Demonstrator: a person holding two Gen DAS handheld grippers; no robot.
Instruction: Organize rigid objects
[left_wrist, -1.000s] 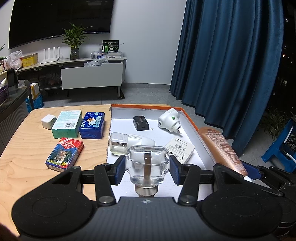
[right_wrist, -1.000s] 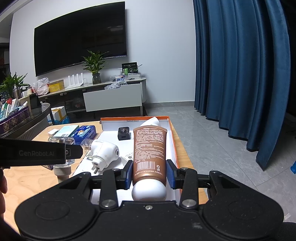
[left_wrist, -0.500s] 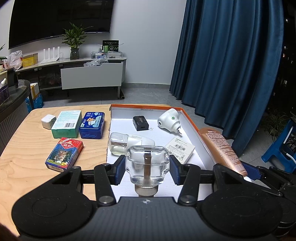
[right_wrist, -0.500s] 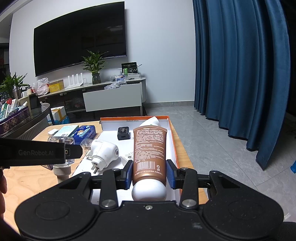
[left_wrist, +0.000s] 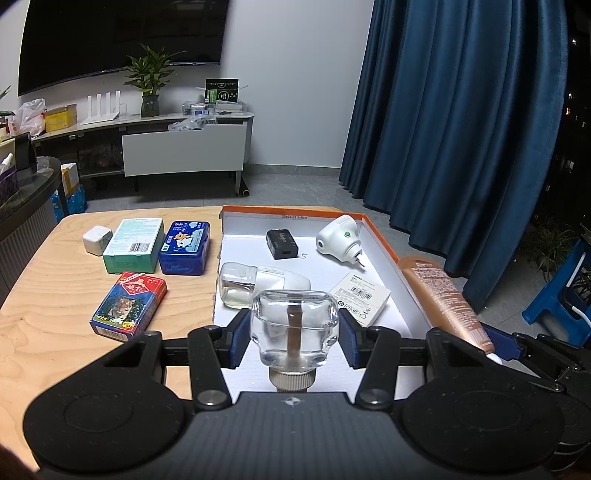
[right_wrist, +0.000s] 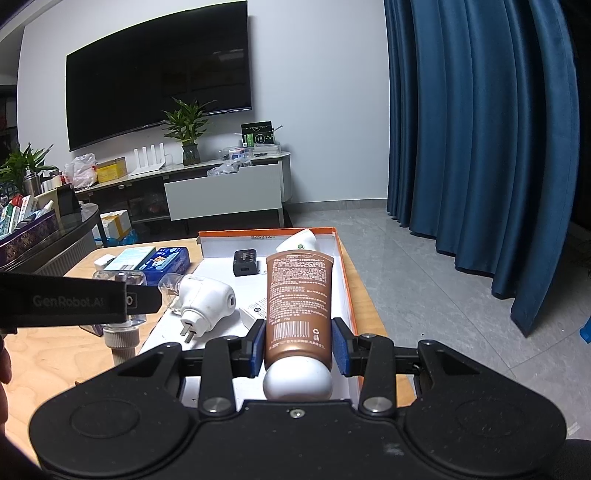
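My left gripper (left_wrist: 293, 341) is shut on a clear glass bottle (left_wrist: 294, 325) with a dark wick inside, its screw neck toward the camera. It hangs over the near end of the white, orange-rimmed box (left_wrist: 291, 211). My right gripper (right_wrist: 299, 347) is shut on a brown tube (right_wrist: 299, 291) with a white cap, above the box's right side (right_wrist: 341, 266). In the left wrist view the tube (left_wrist: 443, 295) slants over the right rim. In the right wrist view the bottle's neck (right_wrist: 120, 338) shows at the left.
Inside the box lie a black device (left_wrist: 282, 243), a white plug-in unit (left_wrist: 340, 236), a second plug-in unit with a clear bottle (left_wrist: 258, 282) and a white carton (left_wrist: 360, 297). On the wooden table (left_wrist: 44, 332) left of it: white cube (left_wrist: 96, 240), mint box (left_wrist: 135, 245), blue tin (left_wrist: 184, 247), card pack (left_wrist: 129, 308).
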